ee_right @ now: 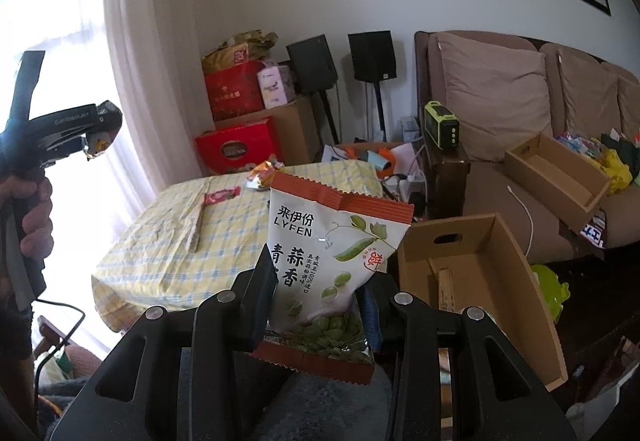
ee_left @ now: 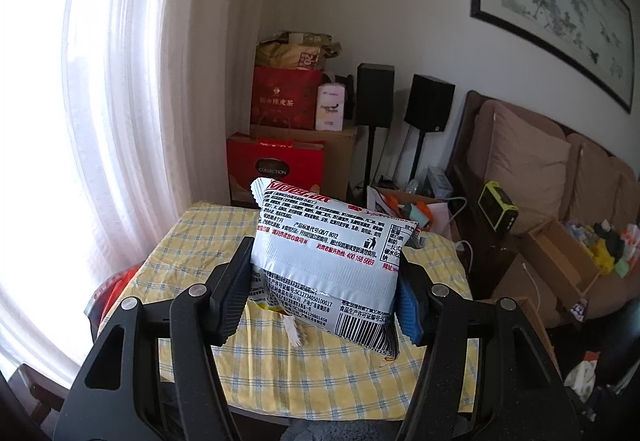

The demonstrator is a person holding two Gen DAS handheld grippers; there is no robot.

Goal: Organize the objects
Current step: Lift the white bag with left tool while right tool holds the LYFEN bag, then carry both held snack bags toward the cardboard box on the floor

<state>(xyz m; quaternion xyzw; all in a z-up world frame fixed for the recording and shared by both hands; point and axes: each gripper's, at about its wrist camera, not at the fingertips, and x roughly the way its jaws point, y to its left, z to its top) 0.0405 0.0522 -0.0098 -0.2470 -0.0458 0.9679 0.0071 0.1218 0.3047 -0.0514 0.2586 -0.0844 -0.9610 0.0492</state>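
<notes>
My left gripper [ee_left: 322, 281] is shut on a puffy white snack bag [ee_left: 328, 245] printed with black and red text, held above the yellow checked tablecloth [ee_left: 192, 265]. My right gripper [ee_right: 316, 301] is shut on a white and orange pea snack packet [ee_right: 332, 253], held upright in the air. In the right wrist view the left gripper [ee_right: 96, 137] shows at the far left in a person's hand [ee_right: 36, 217], with a bit of its bag at the tip. On the cloth lie a red wrapper [ee_right: 222, 196] and an orange foil packet [ee_right: 262, 177].
An open cardboard box [ee_right: 520, 281] stands just right of the right gripper. A second cardboard tray [ee_right: 556, 169] rests on the brown sofa [ee_right: 496, 97] beside loose packets. Red gift boxes [ee_left: 276, 165], two black speakers [ee_left: 428, 103] and a curtained window [ee_left: 80, 81] lie beyond the table.
</notes>
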